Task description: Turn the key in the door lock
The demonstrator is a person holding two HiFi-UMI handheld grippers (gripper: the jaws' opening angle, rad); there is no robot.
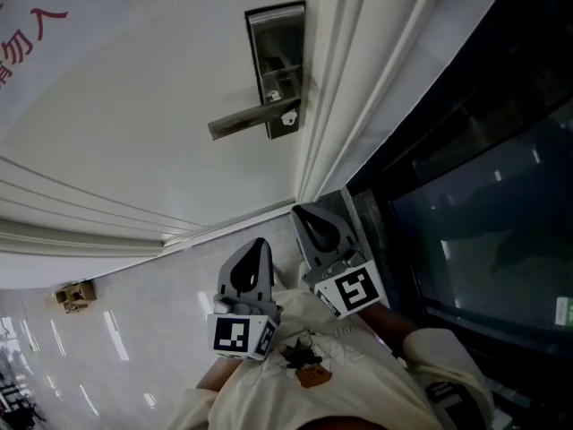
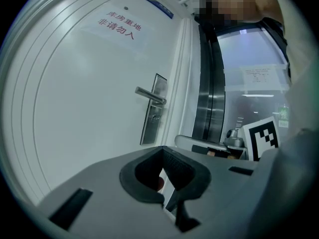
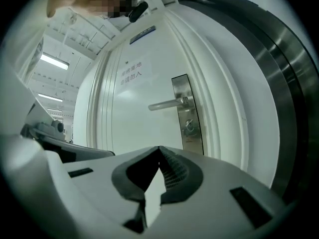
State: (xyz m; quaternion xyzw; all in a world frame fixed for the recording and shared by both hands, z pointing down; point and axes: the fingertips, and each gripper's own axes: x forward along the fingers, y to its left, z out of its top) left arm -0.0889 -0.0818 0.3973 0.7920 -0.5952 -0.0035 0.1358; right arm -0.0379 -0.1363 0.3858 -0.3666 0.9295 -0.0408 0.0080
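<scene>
A steel lock plate (image 1: 275,61) with a lever handle (image 1: 243,121) sits on the white door (image 1: 152,106). In the right gripper view the lock cylinder (image 3: 190,126) lies just under the lever (image 3: 167,104) on the plate; whether a key sits in it is too small to tell. The left gripper view shows the same cylinder (image 2: 156,117). Both grippers are held back from the door, touching nothing. My left gripper (image 1: 258,245) is shut and empty. My right gripper (image 1: 304,213), beside it and nearer the door frame, is also shut and empty.
The white door frame (image 1: 336,79) runs along the lock side, with a dark glass panel (image 1: 483,213) beyond it. A red-lettered sign (image 3: 132,72) hangs on the door above the lever. Glossy floor tiles (image 1: 81,348) hold a small yellow object (image 1: 75,295).
</scene>
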